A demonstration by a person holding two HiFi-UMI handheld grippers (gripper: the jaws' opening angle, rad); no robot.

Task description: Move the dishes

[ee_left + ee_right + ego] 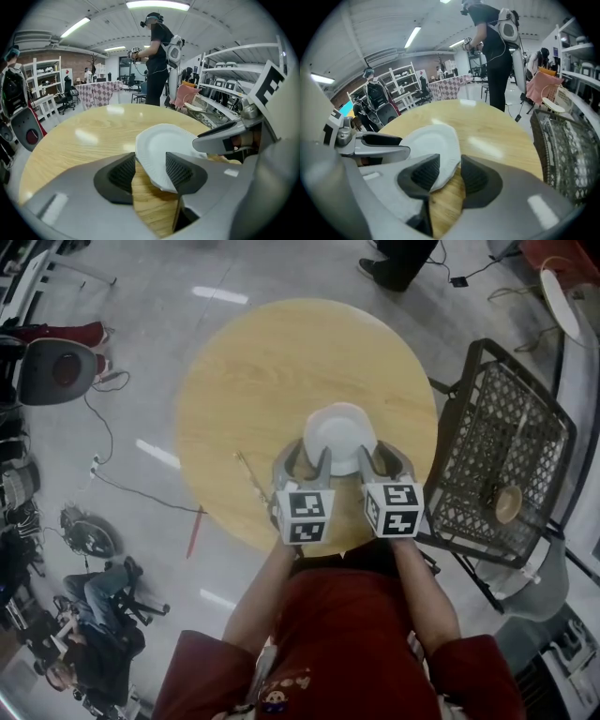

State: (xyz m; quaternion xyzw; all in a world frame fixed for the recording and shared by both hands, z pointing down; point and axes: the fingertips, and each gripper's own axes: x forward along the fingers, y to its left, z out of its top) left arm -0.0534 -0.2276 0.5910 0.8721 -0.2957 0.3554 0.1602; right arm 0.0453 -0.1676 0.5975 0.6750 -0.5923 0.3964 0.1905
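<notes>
The white plate point(339, 435) lies on the round wooden bench point(244, 381), on the side of it nearest to the person, and both grippers meet it at its near rim. The left gripper point(307, 460) comes at the left part of that rim and the right gripper point(382, 457) at the right part, so the plate sits between the two.

In the left gripper view the jaws of the left gripper point(150, 171) stand spread. The plate's point(164, 150) edge reaches into the gap between them. The right pad point(179, 168) overlaps the rim, and bare wood shows between the plate and the left pad.

In the right gripper view the jaws of the right gripper point(450, 173) are also spread. The plate's point(429, 143) edge lies between them, under the left pad point(425, 172), and a narrow strip of wood shows before the right pad. Neither gripper pinches the plate.

To the right of the bench stands a dark wire rack point(506, 446) with a small bowl point(509, 504) in it. A person in black point(157, 61) stands beyond the bench.
</notes>
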